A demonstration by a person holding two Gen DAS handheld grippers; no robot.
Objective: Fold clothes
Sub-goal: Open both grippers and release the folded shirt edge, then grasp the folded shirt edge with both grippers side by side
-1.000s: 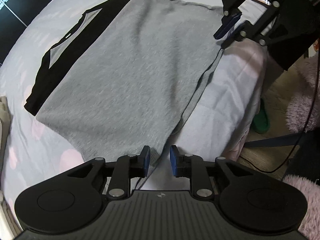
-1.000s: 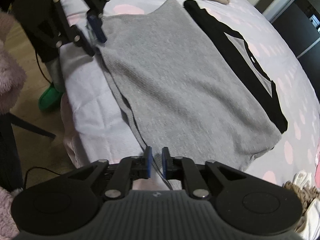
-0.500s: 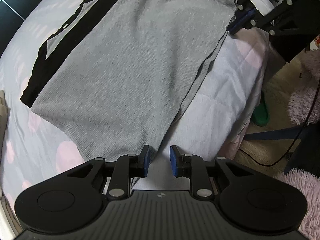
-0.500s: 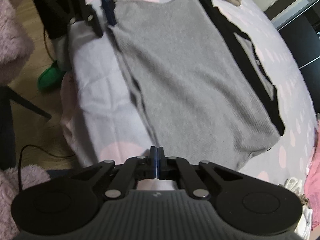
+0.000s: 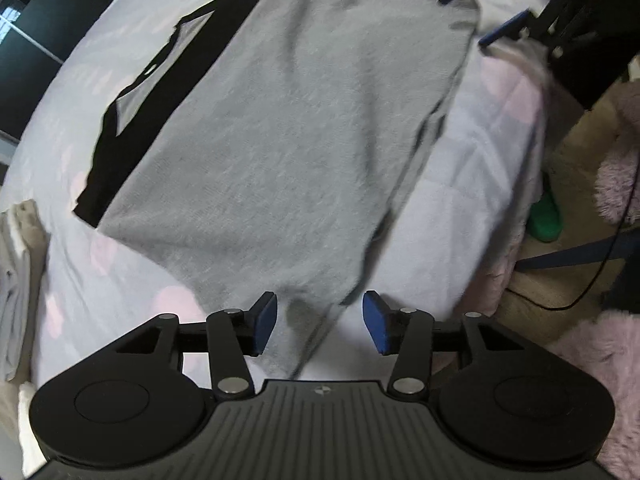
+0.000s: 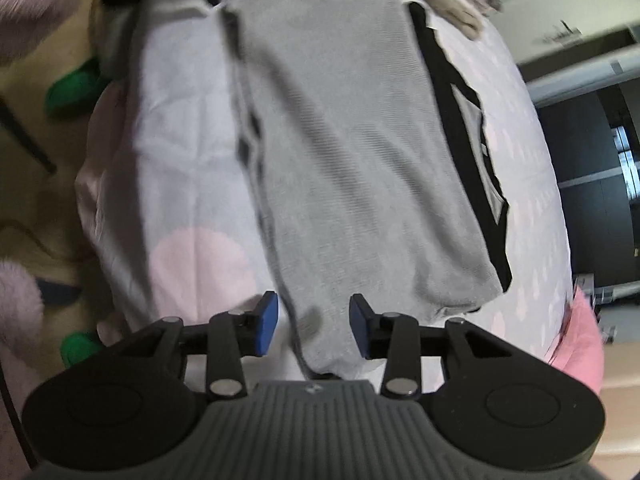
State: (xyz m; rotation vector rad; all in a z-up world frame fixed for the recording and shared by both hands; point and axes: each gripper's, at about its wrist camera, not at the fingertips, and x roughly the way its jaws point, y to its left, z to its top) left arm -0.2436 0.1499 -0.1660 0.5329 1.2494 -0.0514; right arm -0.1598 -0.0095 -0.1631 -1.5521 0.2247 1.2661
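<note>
Both sets of jaws have just been opening: my left gripper (image 5: 320,322) and right gripper (image 6: 312,320) now stand released, each with a corner of the grey shirt (image 5: 288,128) lying loose between its pads, unpressed. I judge this fold laid down, the shirt flat on the bed (image 5: 460,200). Only my right view shows the dark hem doubled along the near edge; only my left shows the folded pale clothes (image 5: 16,272) beside it.
</note>
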